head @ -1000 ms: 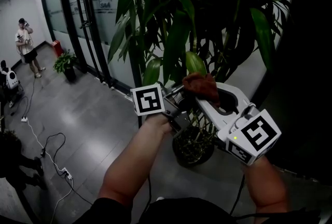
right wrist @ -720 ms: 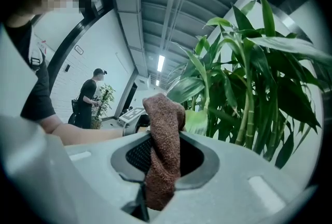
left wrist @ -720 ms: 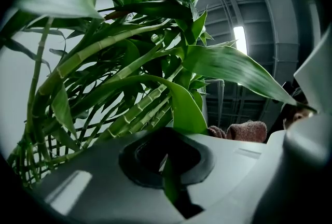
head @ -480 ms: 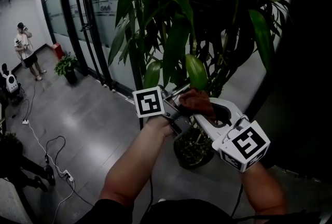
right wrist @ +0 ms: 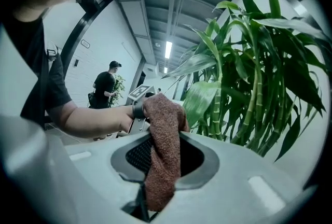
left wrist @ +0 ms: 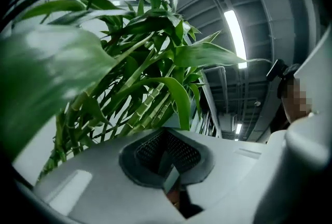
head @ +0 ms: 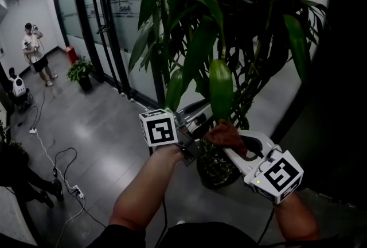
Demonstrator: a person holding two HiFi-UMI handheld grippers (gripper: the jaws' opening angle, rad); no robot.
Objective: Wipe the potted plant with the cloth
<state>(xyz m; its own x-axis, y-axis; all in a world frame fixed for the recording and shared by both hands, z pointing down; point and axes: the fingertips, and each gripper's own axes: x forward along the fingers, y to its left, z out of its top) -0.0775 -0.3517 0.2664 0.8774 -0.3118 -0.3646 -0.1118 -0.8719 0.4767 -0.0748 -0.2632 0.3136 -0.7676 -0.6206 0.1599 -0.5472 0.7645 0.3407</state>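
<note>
Brown cloth clamped in my right gripper, at the potted plant

My right gripper (right wrist: 155,173) is closed on the cloth (head: 227,135), bunched just below a drooping leaf (head: 221,89). My left gripper (head: 198,116), beside it, is closed on nothing. Underneath, the dark pot (head: 202,169) on the floor holds the plant's green stalks (head: 217,156).

No word or number can be read anywhere. The glass wall (head: 112,34) bears a pale logo (head: 117,8) at ten o'clock, too blurred to read. The left cube (head: 158,128) and right cube (head: 278,175) show black-and-white square patterns, not letters.
</note>
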